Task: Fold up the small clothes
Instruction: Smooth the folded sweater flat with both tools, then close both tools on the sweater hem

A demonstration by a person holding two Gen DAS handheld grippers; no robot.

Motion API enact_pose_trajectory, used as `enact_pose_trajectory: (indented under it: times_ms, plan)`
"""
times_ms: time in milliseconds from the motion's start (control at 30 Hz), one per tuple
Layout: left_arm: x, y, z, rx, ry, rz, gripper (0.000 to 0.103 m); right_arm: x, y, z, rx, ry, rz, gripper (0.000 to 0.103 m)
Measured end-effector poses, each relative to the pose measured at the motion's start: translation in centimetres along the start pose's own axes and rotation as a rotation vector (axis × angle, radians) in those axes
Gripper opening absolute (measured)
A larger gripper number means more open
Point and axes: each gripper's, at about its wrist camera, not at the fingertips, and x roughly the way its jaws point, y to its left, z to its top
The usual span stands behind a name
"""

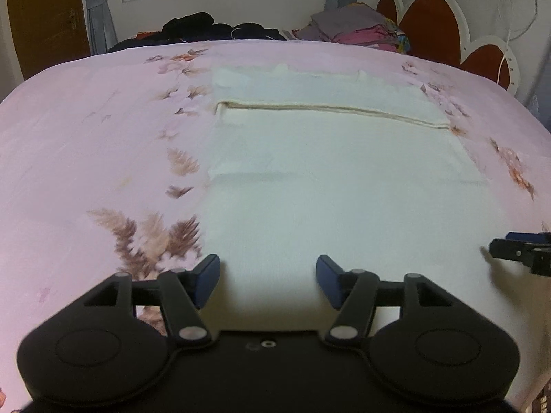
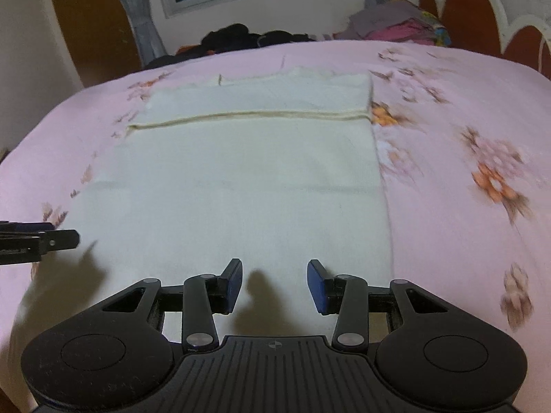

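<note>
Left wrist view: left gripper (image 1: 268, 282) jaws apart, empty, above cream garment (image 1: 330, 179).
Right gripper (image 2: 274, 287): parted, holding nothing.
Bedsheet (image 1: 86, 144): pink, floral.

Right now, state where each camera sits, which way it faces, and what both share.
Left wrist: on the left gripper, jaws open, looking down over the cream garment toward the window; right gripper's tip at the right edge.
Right wrist: on the right gripper, jaws open, facing likewise; left gripper's tip at the left edge.
Shared: garment, pink floral bedspread, folded pile.
</note>
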Motion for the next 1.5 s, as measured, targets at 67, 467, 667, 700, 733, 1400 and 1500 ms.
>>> enact_pose_trajectory:
  times_ms: [67, 467, 667, 700, 733, 1400, 1500]
  plan:
    - [-0.5, 0.4, -0.5, -0.001, 0.001, -0.013, 0.061, -0.5, 0.4, -0.7, 0.004, 0.008, -0.009, 0.057]
    - [-3.1, 3.9, -4.6, -0.036, 0.046, -0.058, 0.058, -4.3, 0.4, -4.1, 0.026, 0.004, -0.111, 0.076]
    - [-3.9, 4.8, -6.4, -0.085, 0.092, -0.119, 0.054, -5.4, -0.6, -5.7, 0.044, 0.037, -0.152, 0.076]
    - [-4.0, 5.0, -6.7, -0.099, 0.1, -0.135, 0.052, -5.6, -0.8, -6.1, 0.05, 0.042, -0.155, 0.076]
    - [-4.1, 5.2, -7.0, -0.113, 0.108, -0.15, 0.051, -5.7, -1.0, -6.4, 0.056, 0.05, -0.159, 0.076]
    - [-4.2, 5.6, -7.7, -0.211, 0.156, -0.345, 0.007, -7.2, -1.4, -7.8, 0.192, 0.132, -0.031, 0.007]
    - [-4.9, 5.6, -6.2, -0.206, 0.105, -0.355, 0.005, -7.8, -1.5, -6.5, 0.209, 0.093, 0.015, 0.007]
